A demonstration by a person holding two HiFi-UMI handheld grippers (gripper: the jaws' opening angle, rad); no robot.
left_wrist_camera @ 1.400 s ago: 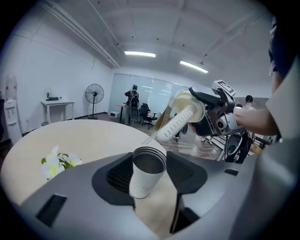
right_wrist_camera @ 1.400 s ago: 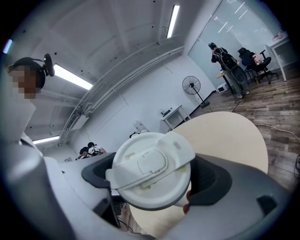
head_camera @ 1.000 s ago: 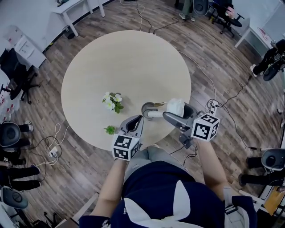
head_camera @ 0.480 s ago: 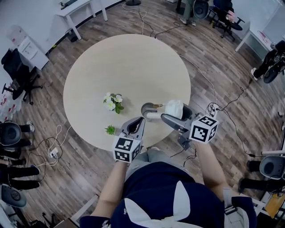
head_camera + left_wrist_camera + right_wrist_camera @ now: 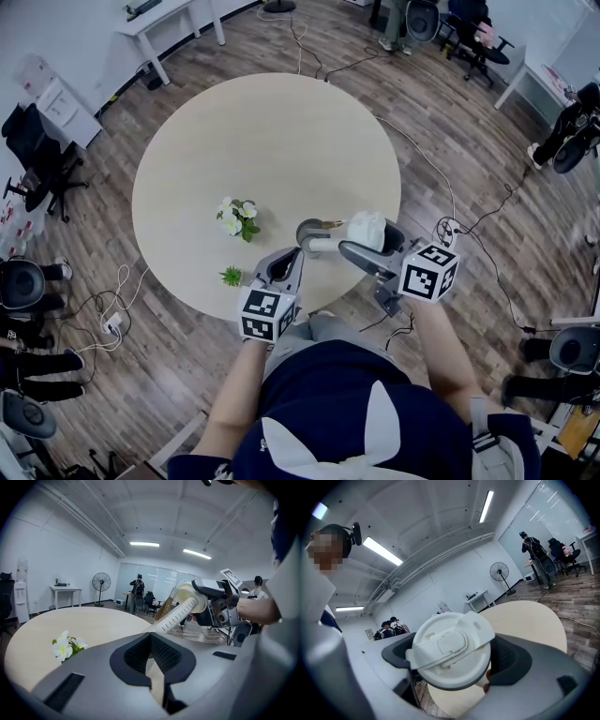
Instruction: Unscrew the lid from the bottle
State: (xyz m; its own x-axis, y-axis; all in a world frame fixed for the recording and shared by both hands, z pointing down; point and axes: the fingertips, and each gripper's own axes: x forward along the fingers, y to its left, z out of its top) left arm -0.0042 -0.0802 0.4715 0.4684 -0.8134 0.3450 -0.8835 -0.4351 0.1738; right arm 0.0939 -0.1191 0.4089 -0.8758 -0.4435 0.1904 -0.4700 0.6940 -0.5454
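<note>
My right gripper (image 5: 364, 240) is shut on the white flip-top lid (image 5: 367, 227) of the bottle (image 5: 323, 240), which it holds lying level above the table's near edge. In the right gripper view the lid (image 5: 450, 644) faces the camera and fills the space between both jaws. The left gripper view shows the bottle (image 5: 180, 612) with a ribbed white sleeve, its free end pointing left and away from the right gripper (image 5: 213, 597). My left gripper (image 5: 289, 255) is shut and empty, just below and left of that free end. Its jaws (image 5: 154, 667) meet, with the tabletop beyond.
On the round beige table (image 5: 272, 141) lie a bunch of white flowers (image 5: 237, 217) and a small green sprig (image 5: 231, 275) near the front edge. Office chairs, white desks and cables ring the table on the wooden floor. People stand far off by the windows.
The head view has shifted slightly. Both grippers and the bottle stay in almost the same place.
</note>
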